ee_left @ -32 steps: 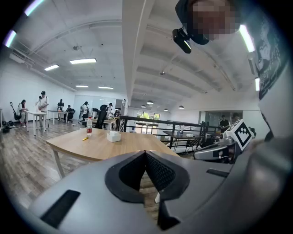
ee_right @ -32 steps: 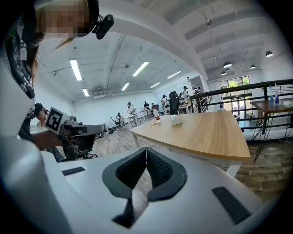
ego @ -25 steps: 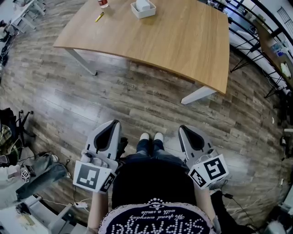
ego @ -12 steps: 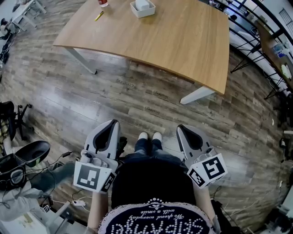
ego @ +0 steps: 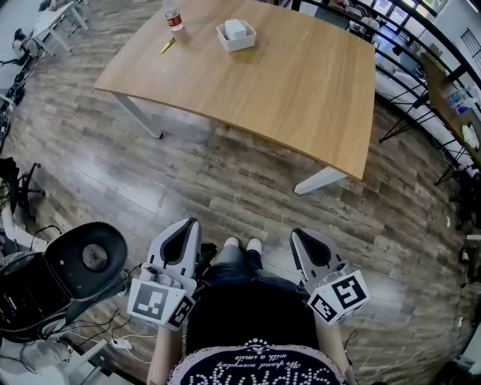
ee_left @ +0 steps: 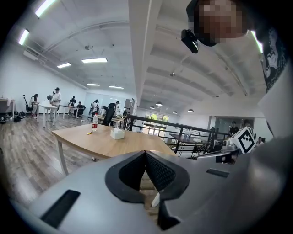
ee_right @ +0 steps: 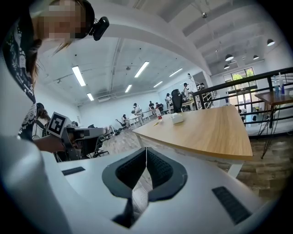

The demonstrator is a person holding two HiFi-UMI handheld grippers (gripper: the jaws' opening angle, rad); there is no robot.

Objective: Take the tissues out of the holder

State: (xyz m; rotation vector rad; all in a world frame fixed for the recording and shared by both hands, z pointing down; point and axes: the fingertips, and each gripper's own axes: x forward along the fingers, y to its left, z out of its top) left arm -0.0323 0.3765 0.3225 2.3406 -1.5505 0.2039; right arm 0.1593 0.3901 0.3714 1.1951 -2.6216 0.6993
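Observation:
The white tissue holder [ego: 235, 34] with white tissue in it stands at the far side of the wooden table [ego: 301, 83]; it also shows small in the left gripper view [ee_left: 117, 133] and the right gripper view [ee_right: 176, 119]. Both grippers are held close to the person's body, well short of the table. My left gripper [ego: 191, 223] is shut, its black pads [ee_left: 155, 169] meeting at the tip with nothing between them. My right gripper [ego: 295, 234] is likewise shut and empty, its pads [ee_right: 158, 167] touching.
A bottle with a red label [ego: 173, 15] and a yellow pen [ego: 166, 46] lie left of the holder. A black office chair [ego: 83, 259] and floor cables stand at lower left. A black railing [ego: 409, 71] runs along the right. People sit at distant desks [ee_left: 55, 103].
The view has shifted: the table sits lower in the picture and the bottle shows more fully. A black chair has come into view at lower left. Both grippers sit slightly lower, still shut.

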